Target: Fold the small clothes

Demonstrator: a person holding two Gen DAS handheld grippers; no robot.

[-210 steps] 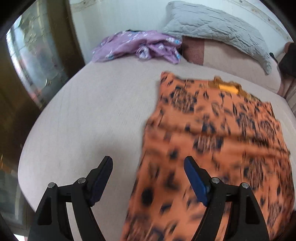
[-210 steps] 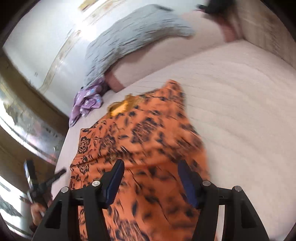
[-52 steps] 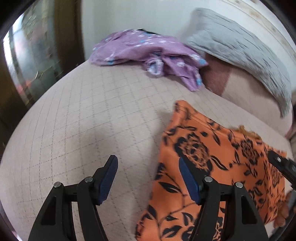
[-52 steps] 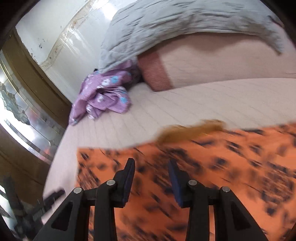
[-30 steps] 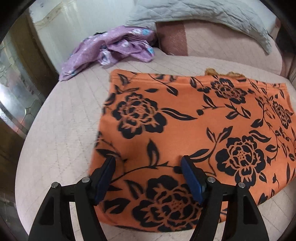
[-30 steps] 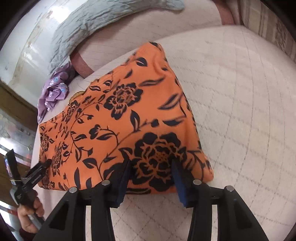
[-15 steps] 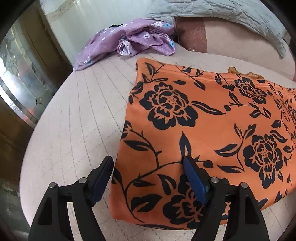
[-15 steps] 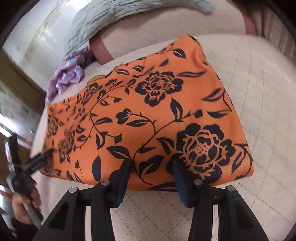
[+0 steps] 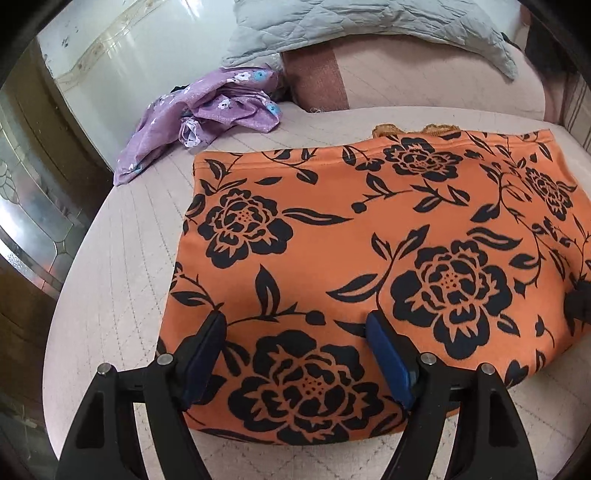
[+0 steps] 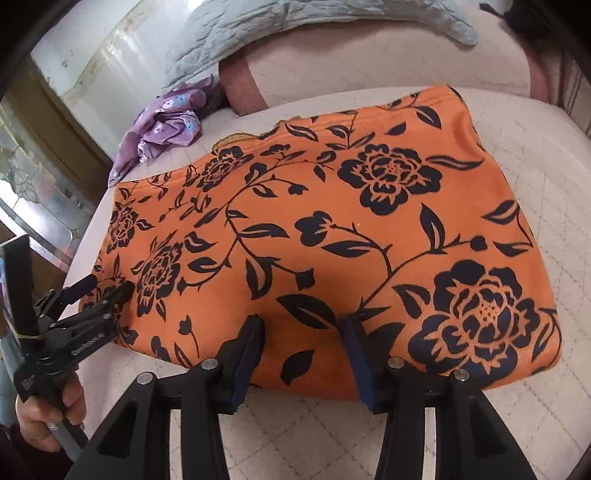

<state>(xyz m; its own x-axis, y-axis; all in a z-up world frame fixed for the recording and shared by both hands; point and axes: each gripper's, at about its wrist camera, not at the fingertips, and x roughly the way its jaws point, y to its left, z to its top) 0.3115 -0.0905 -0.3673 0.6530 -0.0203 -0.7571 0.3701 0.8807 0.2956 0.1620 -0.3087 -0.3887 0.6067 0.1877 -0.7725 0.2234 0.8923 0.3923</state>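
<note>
An orange garment with black flowers lies folded flat on the pale quilted bed; it also shows in the right wrist view. My left gripper is open, its blue pads resting over the garment's near left edge. My right gripper is open over the near edge, further right. In the right wrist view the left gripper shows at the garment's left corner, held by a hand. A lace trim peeks out at the far edge.
A crumpled purple floral garment lies at the far left of the bed. A grey quilted pillow leans on a pink bolster at the back. A glass-panelled door stands left of the bed.
Both grippers have let go of the garment, which now lies folded flat. My left gripper has shifted right over the near edge; my right gripper has moved in a little closer.
</note>
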